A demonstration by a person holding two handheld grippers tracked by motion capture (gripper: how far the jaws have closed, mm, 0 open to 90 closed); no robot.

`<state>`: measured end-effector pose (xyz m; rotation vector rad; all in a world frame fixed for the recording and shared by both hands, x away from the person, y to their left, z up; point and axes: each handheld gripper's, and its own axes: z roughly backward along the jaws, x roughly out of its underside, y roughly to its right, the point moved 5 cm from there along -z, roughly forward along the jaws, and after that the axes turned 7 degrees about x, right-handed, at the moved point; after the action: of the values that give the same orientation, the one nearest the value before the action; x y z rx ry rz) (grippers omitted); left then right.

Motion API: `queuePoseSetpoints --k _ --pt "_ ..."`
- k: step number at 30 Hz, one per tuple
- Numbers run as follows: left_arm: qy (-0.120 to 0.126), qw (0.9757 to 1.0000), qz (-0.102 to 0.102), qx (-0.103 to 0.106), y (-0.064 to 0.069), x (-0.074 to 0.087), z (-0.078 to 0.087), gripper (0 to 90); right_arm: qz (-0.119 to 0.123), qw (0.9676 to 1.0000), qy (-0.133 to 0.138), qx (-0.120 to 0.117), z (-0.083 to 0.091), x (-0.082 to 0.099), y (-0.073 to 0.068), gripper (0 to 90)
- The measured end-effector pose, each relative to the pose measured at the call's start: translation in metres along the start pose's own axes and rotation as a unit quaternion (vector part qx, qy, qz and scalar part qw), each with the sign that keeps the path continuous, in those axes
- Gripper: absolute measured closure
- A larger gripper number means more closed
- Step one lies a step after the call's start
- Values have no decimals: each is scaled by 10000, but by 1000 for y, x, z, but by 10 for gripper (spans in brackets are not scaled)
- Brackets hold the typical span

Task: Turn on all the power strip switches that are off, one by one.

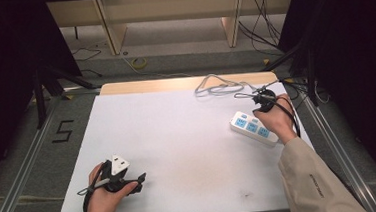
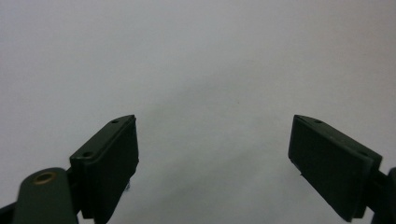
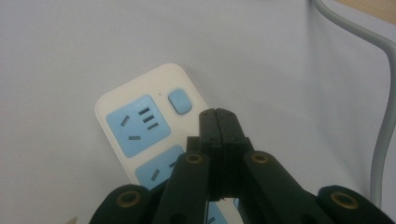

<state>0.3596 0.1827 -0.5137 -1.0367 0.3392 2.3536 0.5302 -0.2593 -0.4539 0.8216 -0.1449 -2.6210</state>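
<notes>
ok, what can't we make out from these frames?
- Power strip: near end covered by the right hand-held gripper in the right gripper view, and by the hand in the high view.
- Grey cable: cut off by the frame edge, right gripper view.
- Number 5 on the floor: its purpose is unclear, high view.

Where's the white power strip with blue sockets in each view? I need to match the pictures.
High view: white power strip with blue sockets, right side, beside the right hand.
Left gripper view: not visible.
Right gripper view: lower centre-left, behind the tongs.
Shared landmark: white tabletop.
</notes>
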Motion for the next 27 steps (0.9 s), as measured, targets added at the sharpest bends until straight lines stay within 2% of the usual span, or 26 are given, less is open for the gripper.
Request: queuePoseSetpoints --k 27 --pt "12 10000 4 3 0 0 0 157 52 10000 13 -69 -12 -10 -15 900"
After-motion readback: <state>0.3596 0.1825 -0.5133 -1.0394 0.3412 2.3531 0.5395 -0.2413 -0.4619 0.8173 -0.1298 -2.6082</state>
